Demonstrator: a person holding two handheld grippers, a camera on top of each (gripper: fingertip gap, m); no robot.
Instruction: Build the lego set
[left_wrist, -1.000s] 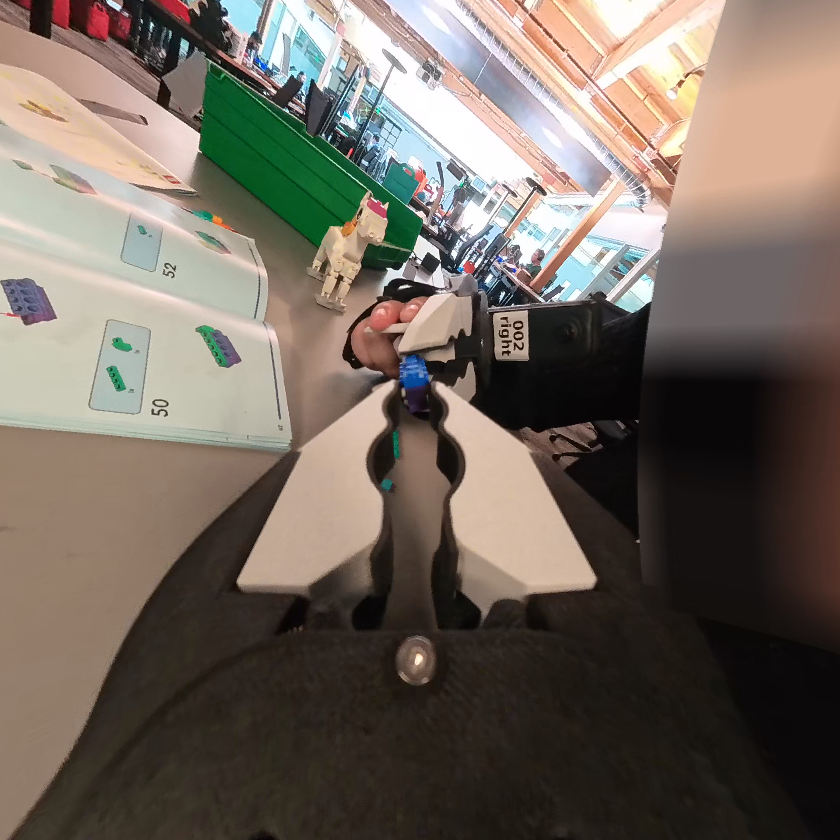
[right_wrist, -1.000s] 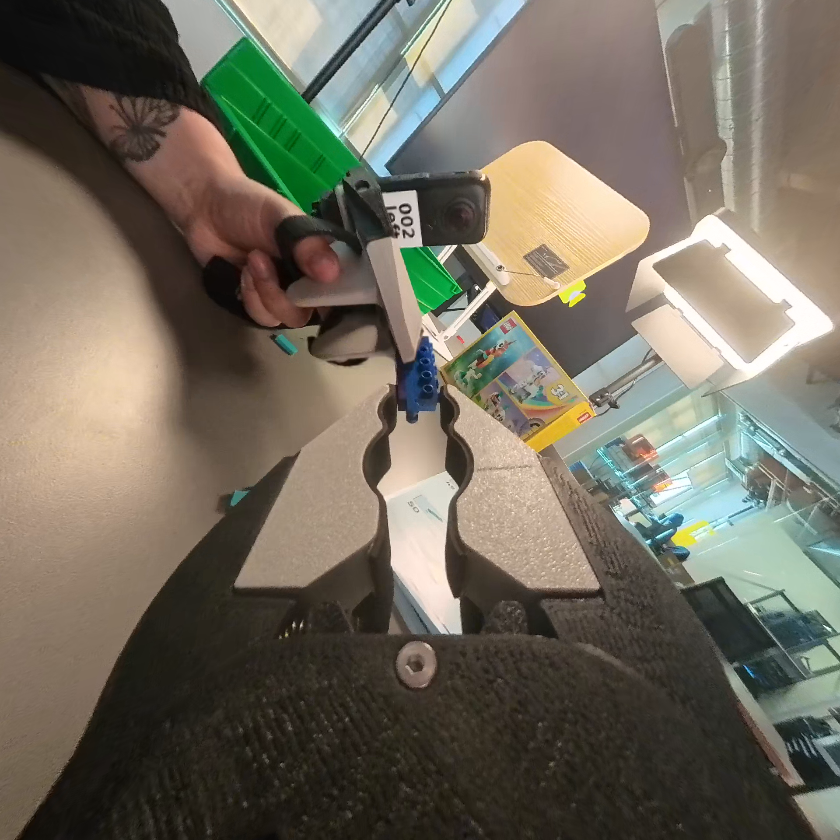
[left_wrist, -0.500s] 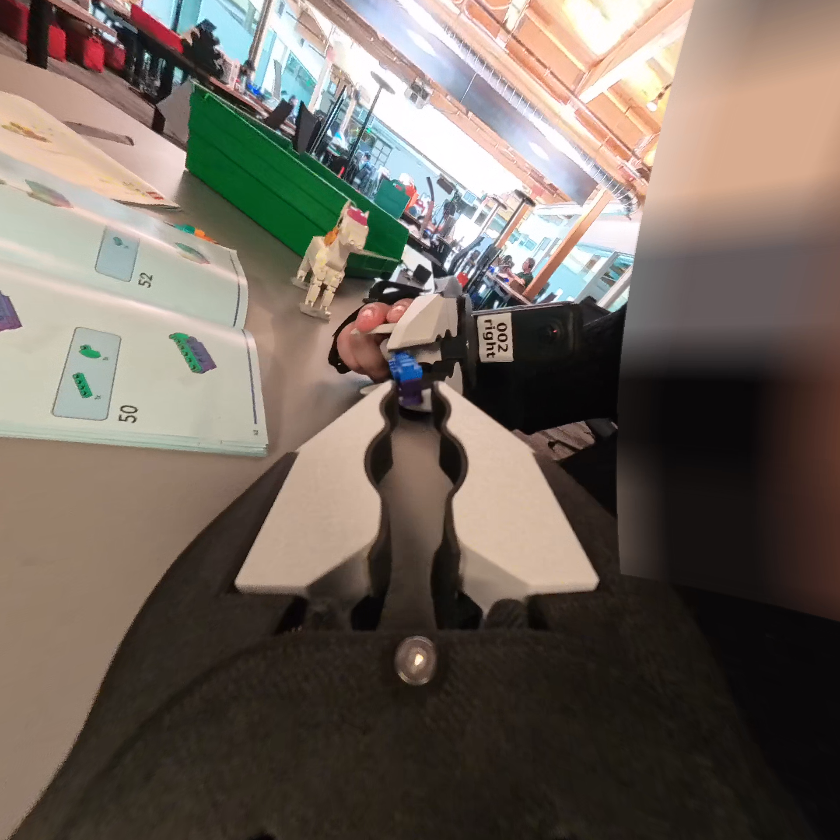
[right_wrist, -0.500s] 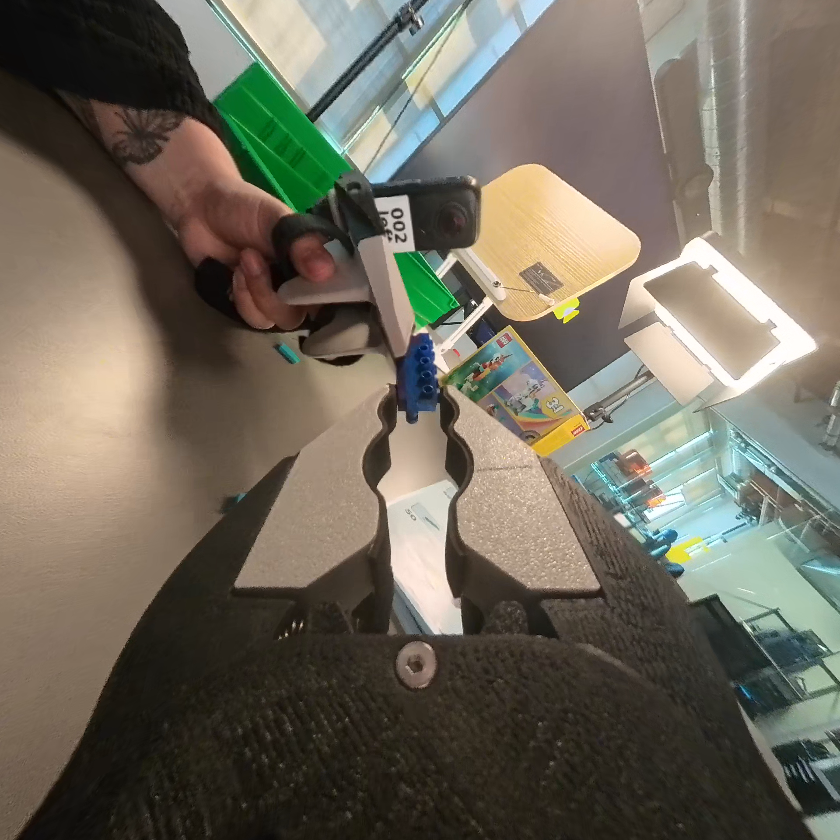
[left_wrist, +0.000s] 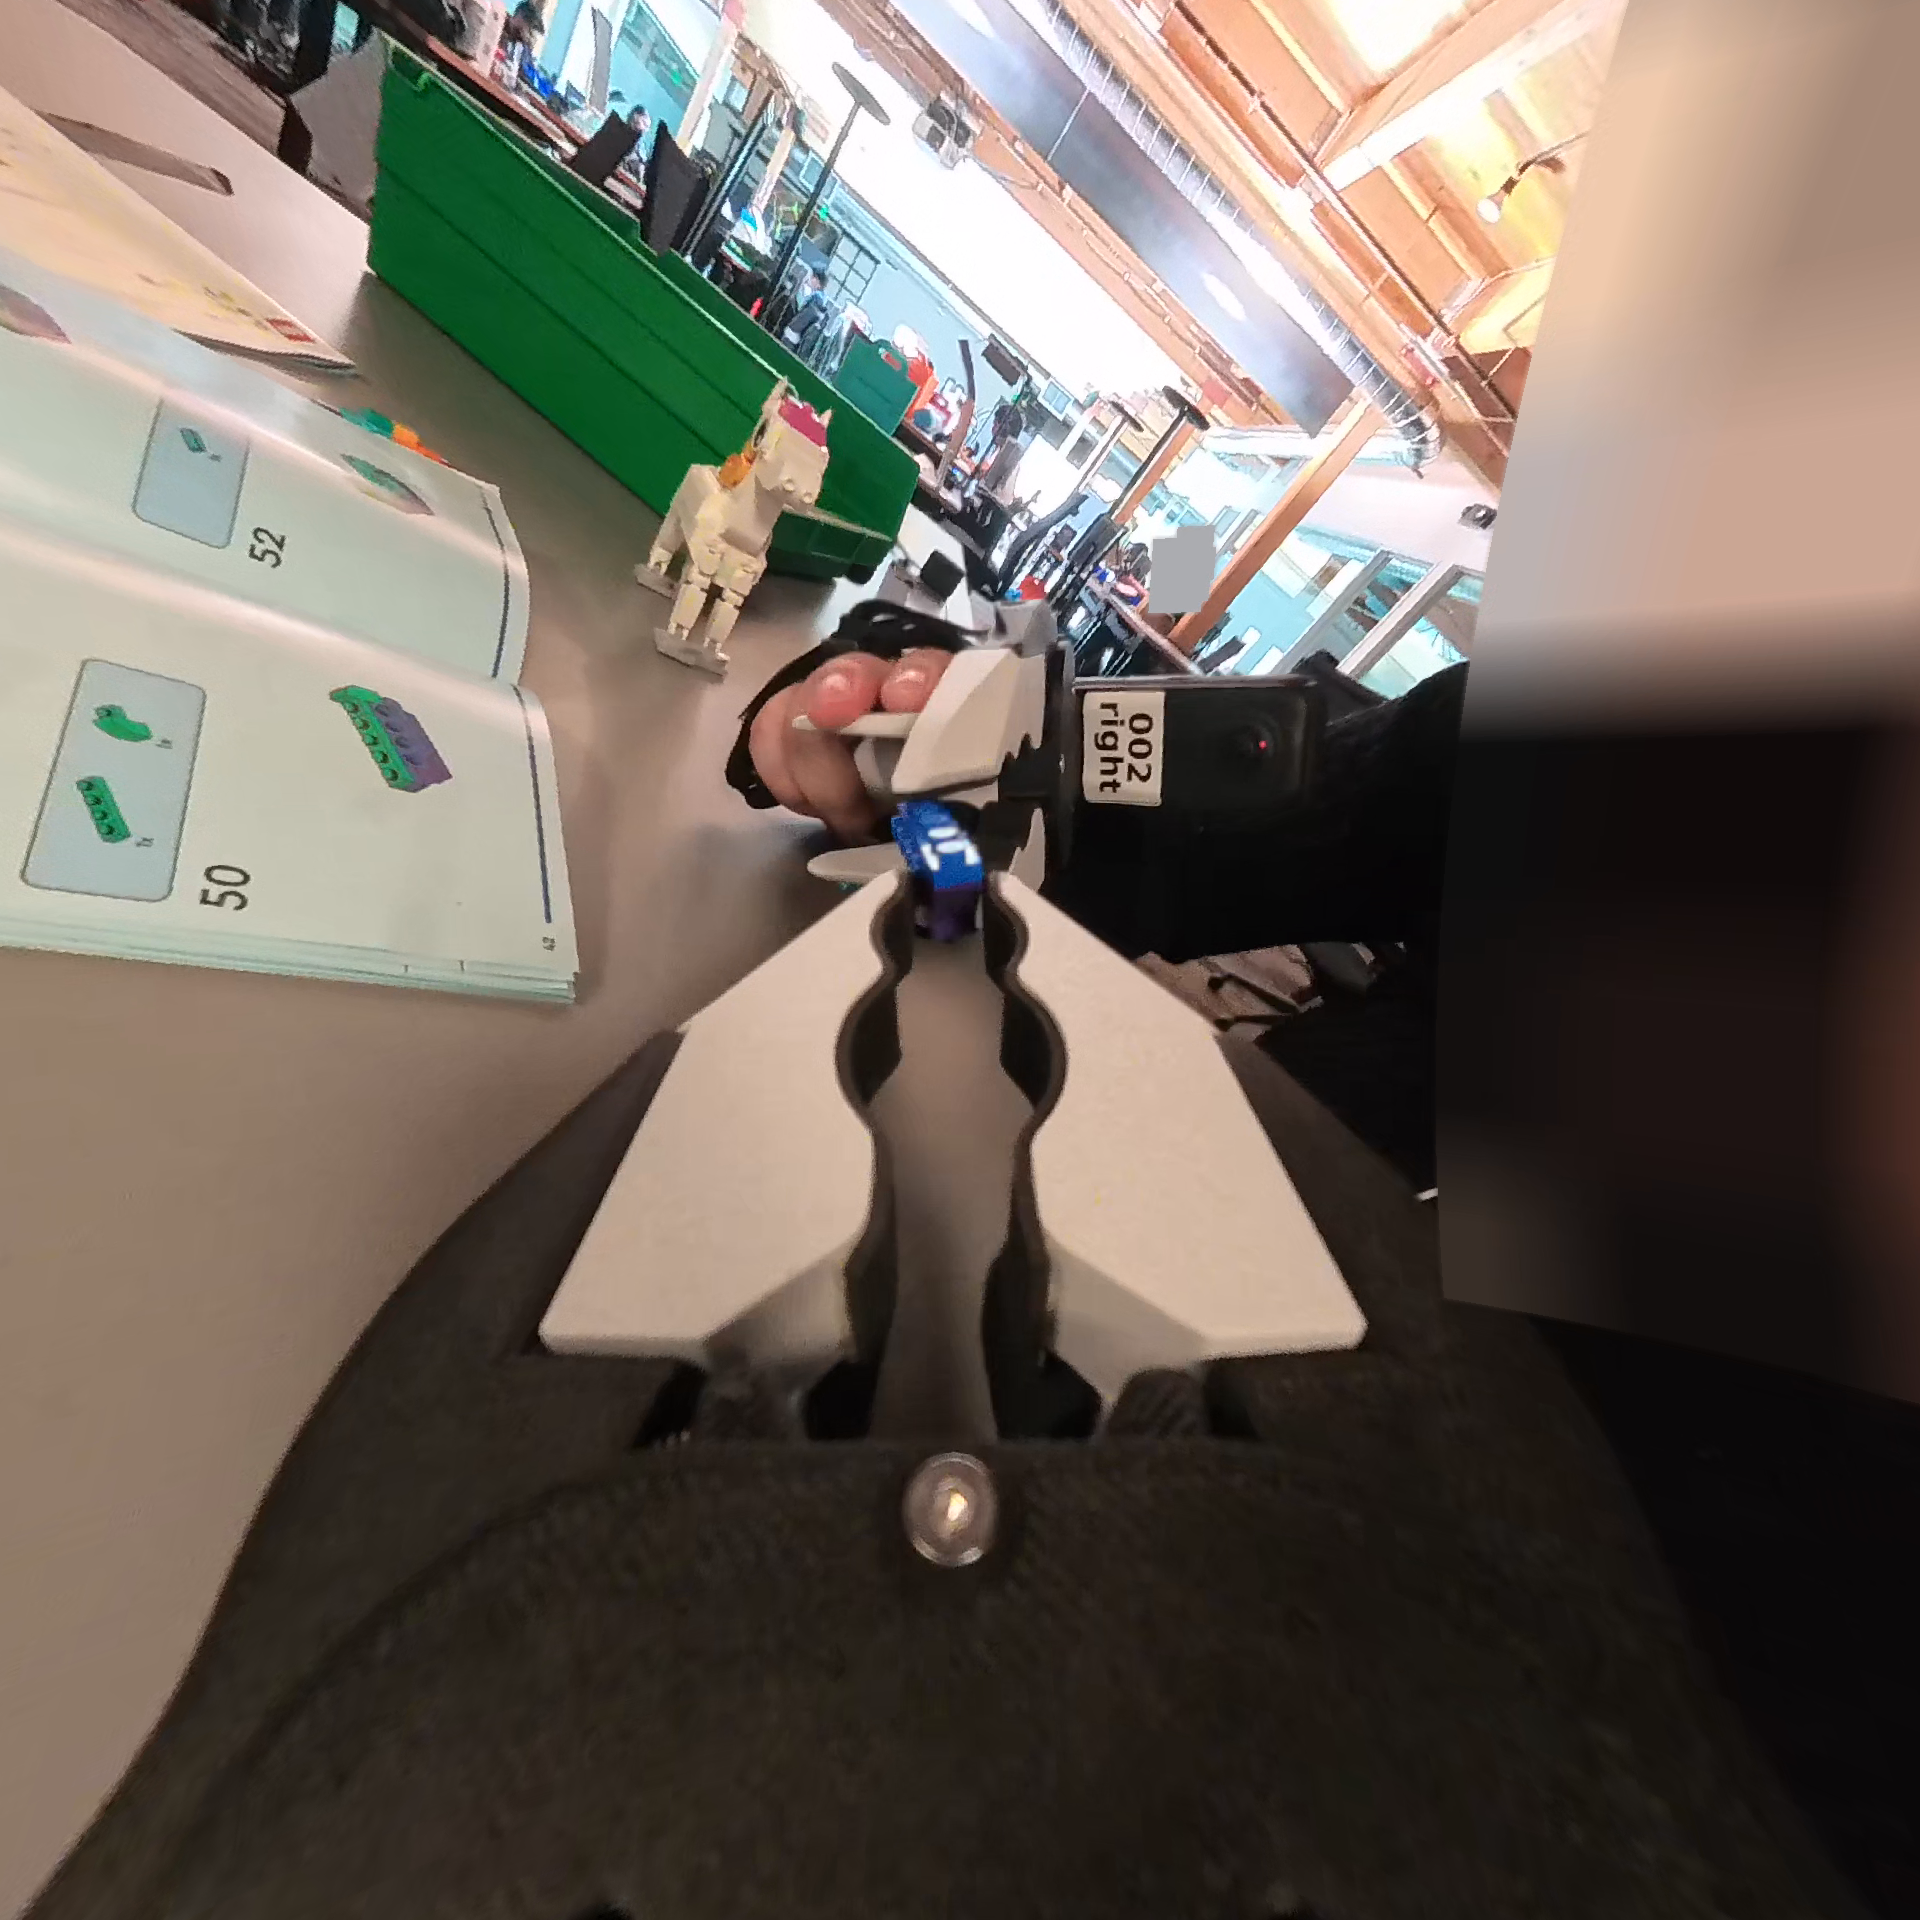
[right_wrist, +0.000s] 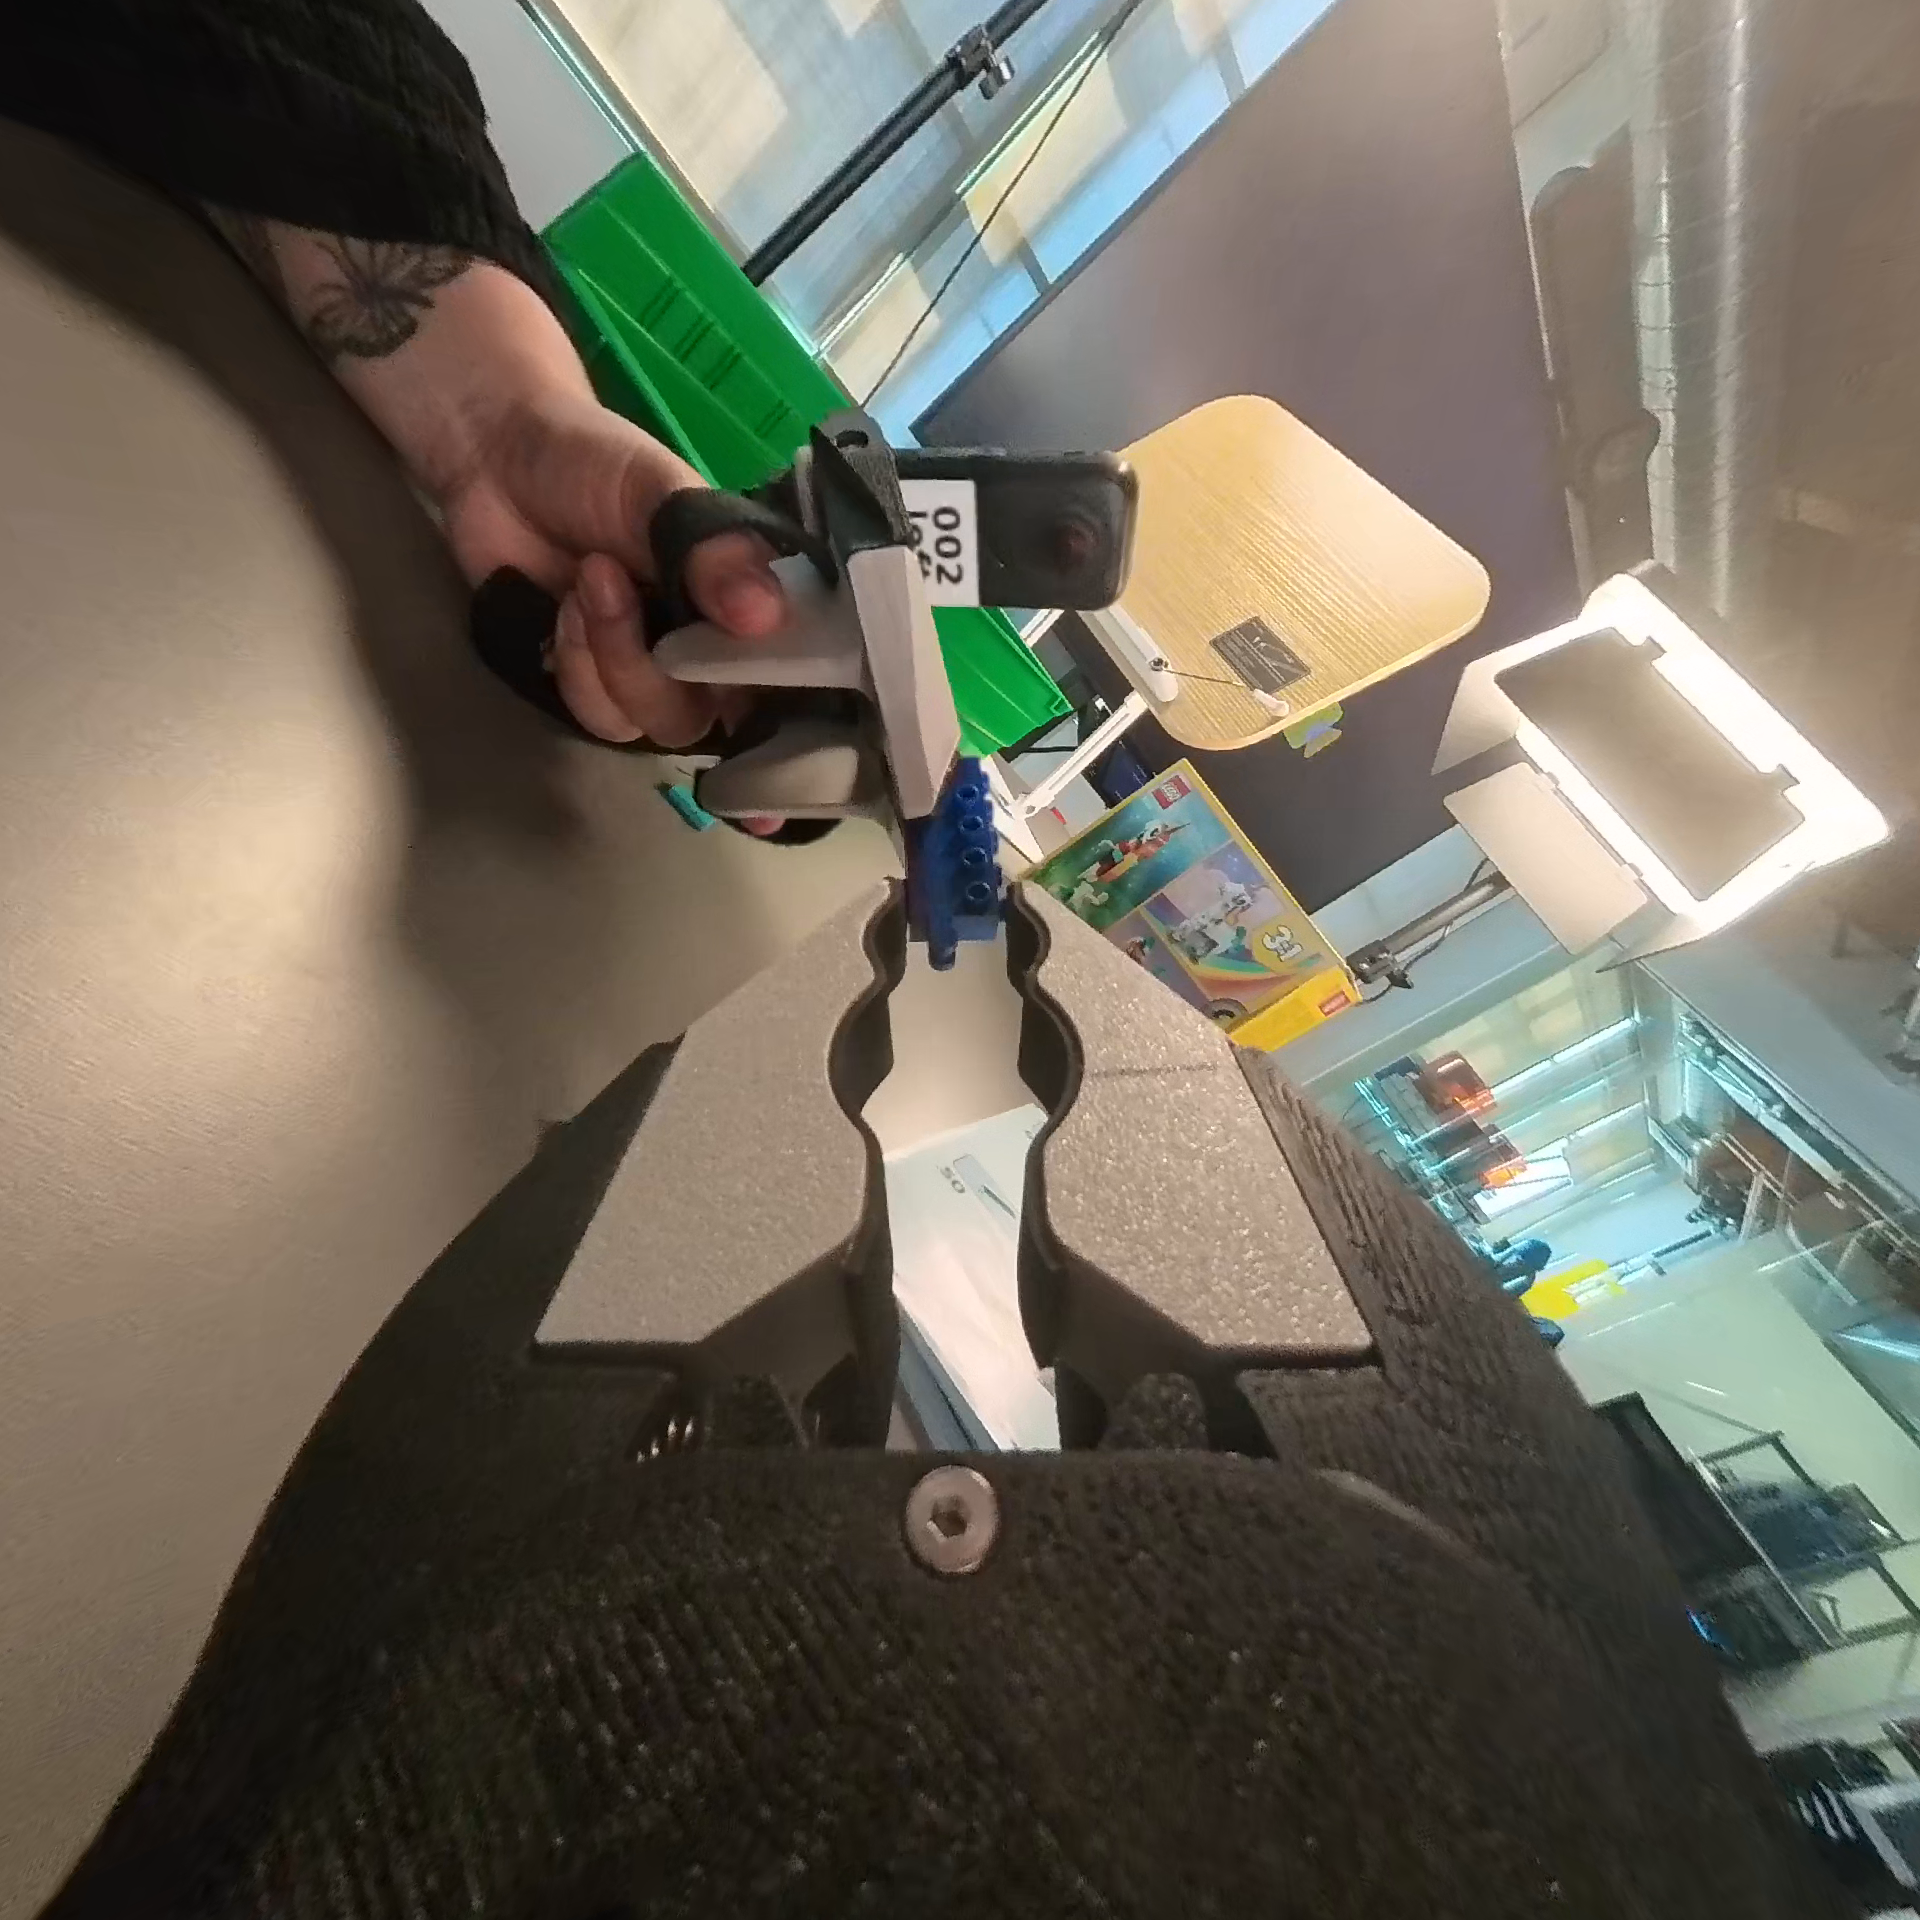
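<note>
My left gripper (left_wrist: 948, 902) is shut on a small purple brick (left_wrist: 948, 914) at its fingertips. A blue brick (left_wrist: 935, 844) sits against that purple brick. My right gripper (right_wrist: 951, 914) is shut on the blue brick (right_wrist: 961, 862), whose studs show in the right wrist view. The two grippers meet tip to tip just above the grey table (left_wrist: 208, 1143). The right gripper (left_wrist: 940, 790) shows opposite in the left wrist view, and the left gripper (right_wrist: 914, 769) shows in the right wrist view. The joint between the bricks is partly hidden by the fingers.
An open instruction booklet (left_wrist: 312, 727) lies at the left. A white brick unicorn (left_wrist: 738, 530) stands beside a long green bin (left_wrist: 582, 281). A small teal piece (right_wrist: 681, 805) lies on the table under the left hand. A set box (right_wrist: 1184, 914) stands farther back. Left tips and right tips are each some 25 centimetres from the white brick unicorn (left_wrist: 738, 530).
Both grippers stay shut and joined at the bricks. The joined pair has tilted and shifted slightly over the table; the booklet and unicorn have not moved.
</note>
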